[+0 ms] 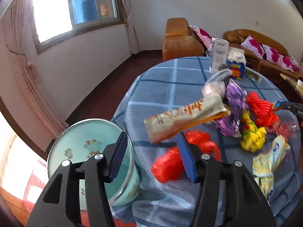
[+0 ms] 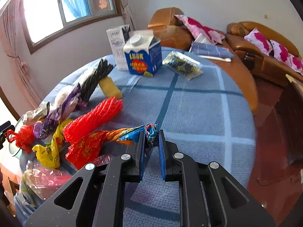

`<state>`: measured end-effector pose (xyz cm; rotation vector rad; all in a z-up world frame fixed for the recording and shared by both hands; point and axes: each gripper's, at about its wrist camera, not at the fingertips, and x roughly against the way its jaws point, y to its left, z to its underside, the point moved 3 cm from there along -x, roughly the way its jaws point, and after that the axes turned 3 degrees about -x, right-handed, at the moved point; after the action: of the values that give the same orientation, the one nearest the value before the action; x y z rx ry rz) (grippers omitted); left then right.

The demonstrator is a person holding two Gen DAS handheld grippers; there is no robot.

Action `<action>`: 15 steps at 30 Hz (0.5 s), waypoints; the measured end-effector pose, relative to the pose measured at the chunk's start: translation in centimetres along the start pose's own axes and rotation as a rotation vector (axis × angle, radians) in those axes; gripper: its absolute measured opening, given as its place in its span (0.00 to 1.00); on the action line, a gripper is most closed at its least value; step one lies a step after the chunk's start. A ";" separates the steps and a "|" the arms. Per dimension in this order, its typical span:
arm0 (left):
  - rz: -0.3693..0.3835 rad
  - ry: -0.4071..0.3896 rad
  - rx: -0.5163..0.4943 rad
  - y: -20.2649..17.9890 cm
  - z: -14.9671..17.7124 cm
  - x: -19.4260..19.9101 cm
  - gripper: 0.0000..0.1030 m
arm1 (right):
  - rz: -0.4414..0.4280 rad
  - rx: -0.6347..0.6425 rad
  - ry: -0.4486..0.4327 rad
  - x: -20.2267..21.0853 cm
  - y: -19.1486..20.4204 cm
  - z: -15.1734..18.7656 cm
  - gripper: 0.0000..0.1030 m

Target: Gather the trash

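The long white-and-orange wrapper (image 1: 186, 118) sits in the air ahead of the left tongs (image 1: 151, 155), blurred, its long axis slanting from low near the tongs up and away to the right, toward the heap of trash. It touches neither pad; the left tongs stand spread wide, one blue pad (image 1: 118, 156) over the mouth of the pale green bin (image 1: 79, 151) beside the surface (image 1: 170, 87), the other in front of a red mesh bag (image 1: 176, 158). The left tongs are held level and aimed across the edge of the cloth-covered surface.

The right tongs (image 2: 151, 147) are pinching the twisted end of a blue-and-orange wrapper (image 2: 132, 135), pads nearly together with the crumpled tip standing up between them. That wrapper's long axis runs leftward from the tongs, low over the surface (image 2: 198, 113), into red crinkled plastic (image 2: 85, 149). The right tongs are low and point toward the far side of the surface.

Left of them lies the heap: a red ribbed mesh sleeve (image 2: 92, 119), a yellow bag (image 2: 49, 151), a purple wrapper (image 2: 55, 117). Farther back stand a blue carton (image 2: 144, 56), upright, and a white carton (image 2: 117, 47) just behind it.
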<state>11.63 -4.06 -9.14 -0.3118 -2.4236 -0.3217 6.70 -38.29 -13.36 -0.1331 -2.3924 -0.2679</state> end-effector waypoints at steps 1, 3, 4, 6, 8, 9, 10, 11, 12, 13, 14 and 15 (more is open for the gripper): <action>0.001 -0.001 0.001 0.1 -0.2 -0.2 0.53 | 0.001 0.000 -0.005 0.1 0.0 -0.2 0.14; 0.023 0.004 0.010 0.3 -0.7 -1.2 0.54 | 0.004 0.003 -0.010 0.2 0.0 -0.4 0.14; 0.041 0.009 0.012 0.2 -0.8 -1.7 0.60 | 0.006 0.005 -0.011 0.2 0.1 -0.5 0.14; 0.088 0.026 0.020 -0.1 -1.1 -3.2 0.62 | 0.011 0.012 -0.010 0.0 0.2 -0.4 0.14; 0.138 0.067 0.035 -0.4 -1.0 -4.7 0.60 | 0.017 0.021 -0.007 -0.1 0.5 -0.1 0.14; 0.183 0.100 0.038 -0.7 -0.8 -5.7 0.36 | 0.021 0.028 -0.008 -0.1 0.6 0.0 0.14; 0.208 0.121 0.041 -1.0 -0.6 -6.2 0.29 | 0.025 0.032 -0.009 -0.1 0.7 0.1 0.14; 0.218 0.128 0.050 -1.1 -0.5 -6.6 0.25 | 0.027 0.034 -0.010 0.0 0.7 0.1 0.14; 0.224 0.125 0.047 -1.3 -0.4 -6.6 0.17 | 0.028 0.034 -0.011 0.0 0.7 0.1 0.14; 0.227 0.123 0.035 -1.5 -0.4 -6.5 0.12 | 0.030 0.035 -0.015 0.1 0.7 0.1 0.14; 0.222 0.119 0.030 -1.6 -0.4 -6.4 0.11 | 0.030 0.034 -0.018 0.1 0.6 0.0 0.14; 0.216 0.116 0.028 -1.6 -0.5 -6.3 0.08 | 0.028 0.031 -0.020 0.1 0.6 -0.1 0.14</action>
<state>16.12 -6.61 -13.06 -0.5230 -2.2538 -0.2041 6.75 -37.70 -13.12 -0.1560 -2.4114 -0.2168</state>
